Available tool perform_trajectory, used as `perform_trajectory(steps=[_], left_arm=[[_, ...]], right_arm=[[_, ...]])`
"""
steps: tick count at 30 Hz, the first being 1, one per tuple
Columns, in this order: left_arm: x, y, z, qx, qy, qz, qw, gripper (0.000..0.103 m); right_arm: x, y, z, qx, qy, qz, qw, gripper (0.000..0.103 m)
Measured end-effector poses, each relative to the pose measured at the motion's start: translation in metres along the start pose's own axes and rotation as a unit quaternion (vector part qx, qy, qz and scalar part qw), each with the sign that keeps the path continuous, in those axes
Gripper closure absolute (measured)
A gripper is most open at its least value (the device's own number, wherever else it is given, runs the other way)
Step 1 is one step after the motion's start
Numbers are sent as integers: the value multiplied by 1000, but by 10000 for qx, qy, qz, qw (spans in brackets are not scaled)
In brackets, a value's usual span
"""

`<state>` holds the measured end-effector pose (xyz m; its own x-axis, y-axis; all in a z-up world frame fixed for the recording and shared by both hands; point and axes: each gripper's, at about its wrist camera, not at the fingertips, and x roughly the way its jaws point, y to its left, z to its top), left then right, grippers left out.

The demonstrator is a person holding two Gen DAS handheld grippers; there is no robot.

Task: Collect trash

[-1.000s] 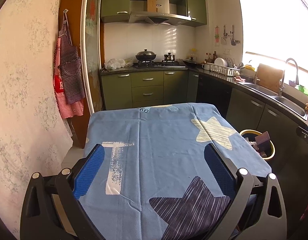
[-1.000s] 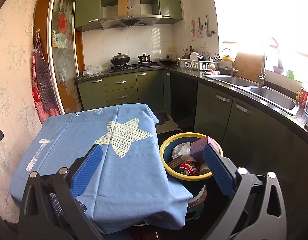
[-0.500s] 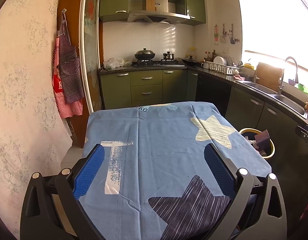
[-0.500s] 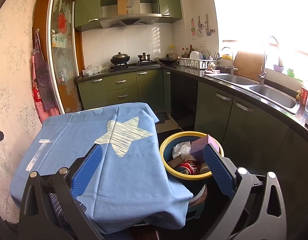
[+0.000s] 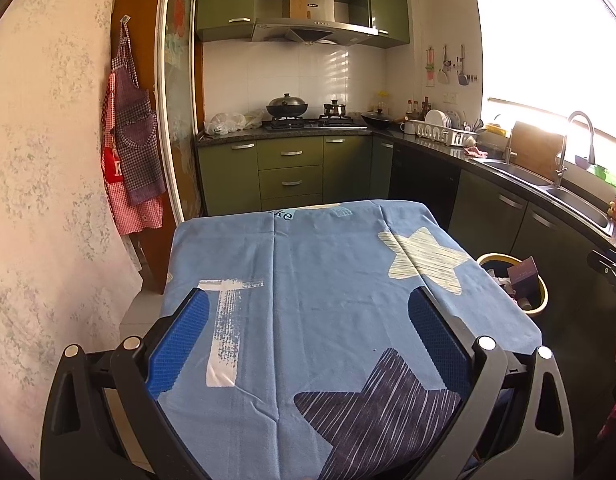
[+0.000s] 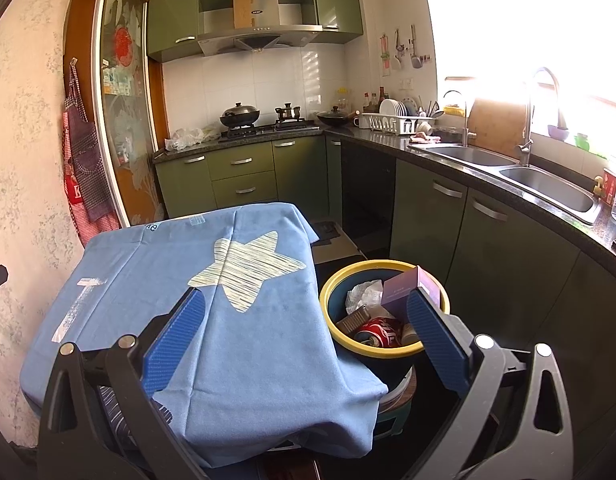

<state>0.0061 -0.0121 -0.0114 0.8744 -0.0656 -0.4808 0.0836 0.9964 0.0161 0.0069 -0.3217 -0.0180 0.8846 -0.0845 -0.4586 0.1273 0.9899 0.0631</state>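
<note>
Trash sits collected in the yellow-rimmed bin (image 6: pixel 384 312) just beside the cloth-covered surface (image 5: pixel 328 280), which looks bare. Left gripper (image 5: pixel 308 336) and right gripper (image 6: pixel 303 328) hover with fingers released, grasping nothing; a final scan for strays seems wise.

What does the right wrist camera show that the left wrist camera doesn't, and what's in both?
Only the right wrist view looks down into the yellow-rimmed bin, showing a red can, crumpled white paper and the purple box inside. Only the left wrist view shows the dark striped star on the blue cloth, and the whole table top, with nothing lying on it. Both show the cloth-covered table, the pale star, the bin beside the table, the stove and the sink. The left gripper and right gripper are open and empty.
</note>
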Motion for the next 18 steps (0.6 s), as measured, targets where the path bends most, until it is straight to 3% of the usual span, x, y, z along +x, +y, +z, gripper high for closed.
perform_trajectory(steps=[18], left_arm=[[6,-1,-3,-7,76,-47,10000,5]], right_arm=[[5,2,-3,34,47,3,10000,7]])
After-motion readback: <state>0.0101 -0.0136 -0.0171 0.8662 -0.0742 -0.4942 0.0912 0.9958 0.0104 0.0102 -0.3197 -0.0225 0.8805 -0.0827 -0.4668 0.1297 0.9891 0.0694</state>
